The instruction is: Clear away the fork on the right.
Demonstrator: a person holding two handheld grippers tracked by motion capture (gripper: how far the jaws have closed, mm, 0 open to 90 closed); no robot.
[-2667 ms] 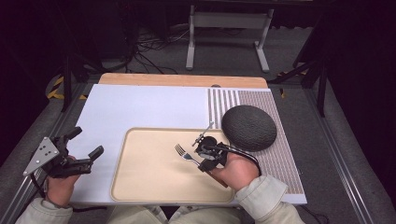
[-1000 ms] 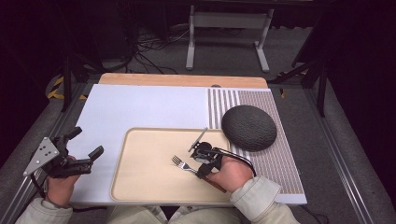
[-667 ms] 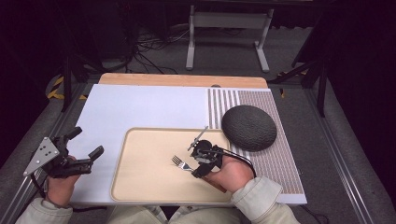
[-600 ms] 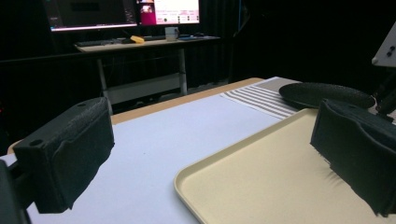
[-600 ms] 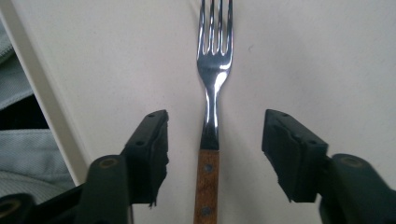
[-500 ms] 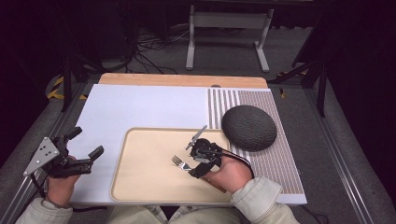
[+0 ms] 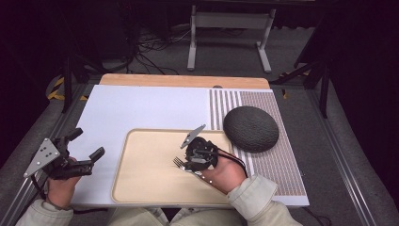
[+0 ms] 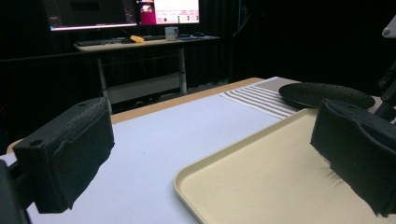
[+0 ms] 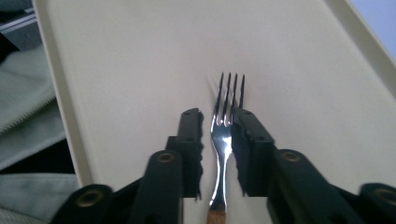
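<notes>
A silver fork (image 9: 223,130) with a brown handle lies flat on the beige tray (image 7: 141,188), tines pointing left in the high view. My right gripper (image 7: 185,164) reaches along it from the right. In the right gripper view its jaws stand narrowly apart on either side of the fork's neck, and the gripper (image 9: 218,114) is open, with a gap showing beside the left pad. My left gripper (image 7: 88,143) hovers at the table's left edge over the white mat (image 7: 150,108), jaws wide open and nothing between them.
A dark round textured plate (image 7: 250,128) rests on the striped placemat (image 7: 277,165) to the right of the tray. A wooden board edge (image 7: 183,81) runs along the far side. Beyond the table stand a metal frame and cables on the floor.
The right gripper carried the fork down and to the left over the tray, then settled low. Its jaws now stand slightly apart around the fork. The left gripper has stayed still.
</notes>
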